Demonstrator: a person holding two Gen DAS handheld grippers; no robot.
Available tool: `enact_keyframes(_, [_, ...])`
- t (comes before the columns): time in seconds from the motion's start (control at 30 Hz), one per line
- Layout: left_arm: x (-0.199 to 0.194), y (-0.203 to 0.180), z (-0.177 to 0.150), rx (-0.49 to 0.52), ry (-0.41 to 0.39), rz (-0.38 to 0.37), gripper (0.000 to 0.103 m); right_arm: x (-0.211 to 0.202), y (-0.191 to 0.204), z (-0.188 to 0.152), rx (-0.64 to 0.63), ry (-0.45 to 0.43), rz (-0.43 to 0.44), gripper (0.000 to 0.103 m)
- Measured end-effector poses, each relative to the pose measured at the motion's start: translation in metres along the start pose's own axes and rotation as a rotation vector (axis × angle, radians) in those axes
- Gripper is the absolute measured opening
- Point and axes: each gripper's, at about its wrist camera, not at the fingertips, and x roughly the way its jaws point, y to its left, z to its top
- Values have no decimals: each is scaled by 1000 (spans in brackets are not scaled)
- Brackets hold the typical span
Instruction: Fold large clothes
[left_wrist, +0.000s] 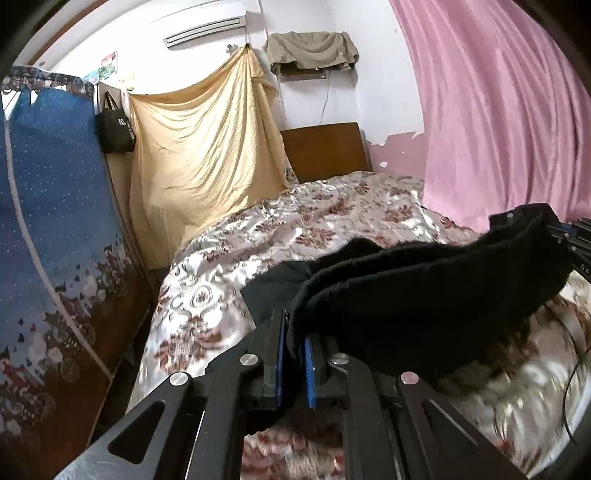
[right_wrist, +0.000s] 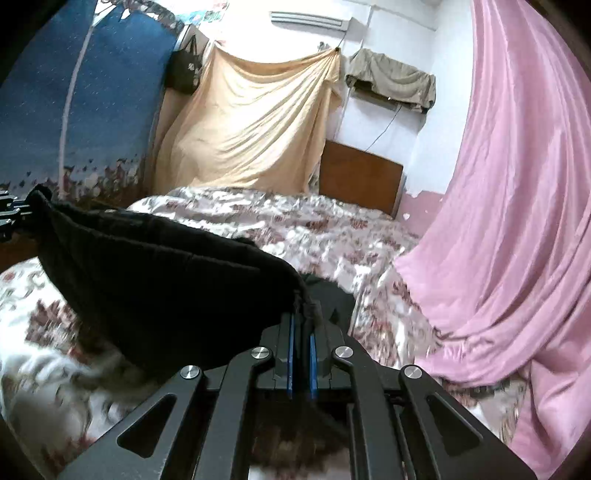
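Keep left tool (left_wrist: 293, 343) and right tool (right_wrist: 302, 328) pinched on opposite ends of the black garment (left_wrist: 424, 280), slung between them above the floral bedspread (left_wrist: 332, 218). Hold both level, edge taut; lay forward evenly to avoid bunching.

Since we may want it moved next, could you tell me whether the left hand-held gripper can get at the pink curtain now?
Probably not: the left hand-held gripper is shut on the black garment, and the curtain hangs beyond.
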Motion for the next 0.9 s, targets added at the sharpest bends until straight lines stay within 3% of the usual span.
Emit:
enact_keyframes(0.3, [72,13,42,-40,-22,12,6,76,1,46,17,-47,-36,6])
enact_keyframes(0.57, [148,22,83,-24,-13,18,6,157,-3,90,-43,-49,-55,6])
enact_keyframes(0.9, [241,17,111,9,14,42,6,267,-9,122,-66,19,-50,6])
